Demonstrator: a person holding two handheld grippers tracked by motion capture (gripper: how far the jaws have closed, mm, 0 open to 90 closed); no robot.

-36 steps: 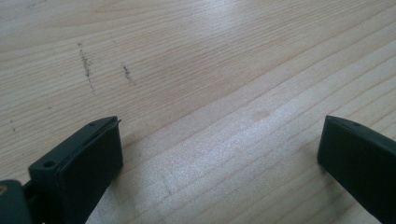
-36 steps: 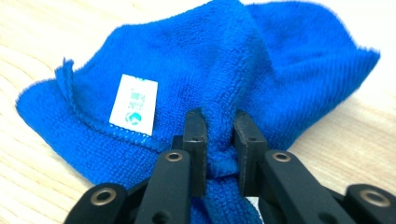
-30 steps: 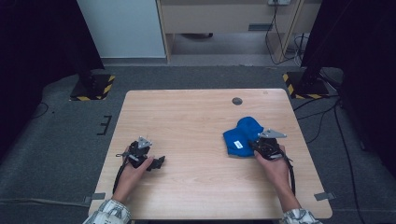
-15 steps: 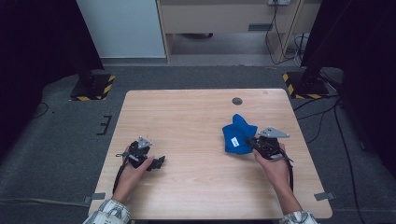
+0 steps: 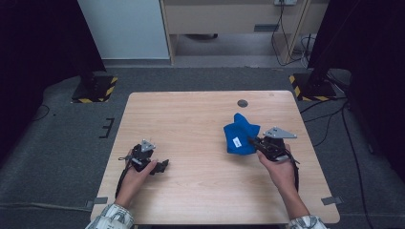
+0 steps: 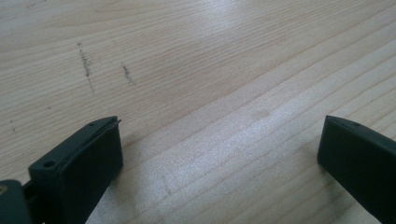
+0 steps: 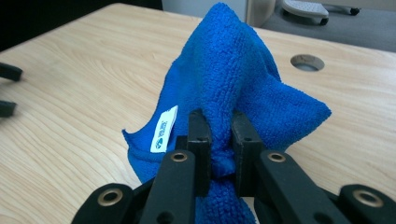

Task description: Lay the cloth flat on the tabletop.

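A blue microfibre cloth (image 5: 240, 135) with a white label (image 5: 236, 141) hangs bunched above the right half of the wooden table (image 5: 191, 124). My right gripper (image 5: 254, 142) is shut on a fold of the blue cloth (image 7: 233, 84), its pads squeezing the fabric from both sides while the rest rises in a peak. At the front left, my left gripper (image 5: 162, 166) rests low over the table, held by a hand. Its jaws stand wide apart in the left gripper view, with only bare wood (image 6: 219, 121) between them.
A round cable hole (image 5: 242, 103) sits near the table's far edge, behind the cloth. Cables trail from both grippers toward the front edge. Dark stands with striped bases (image 5: 93, 90) flank the table on the floor.
My right gripper has risen with the cloth, which went from a low heap on the table to a lifted, upright bunch. The left gripper has stayed put.
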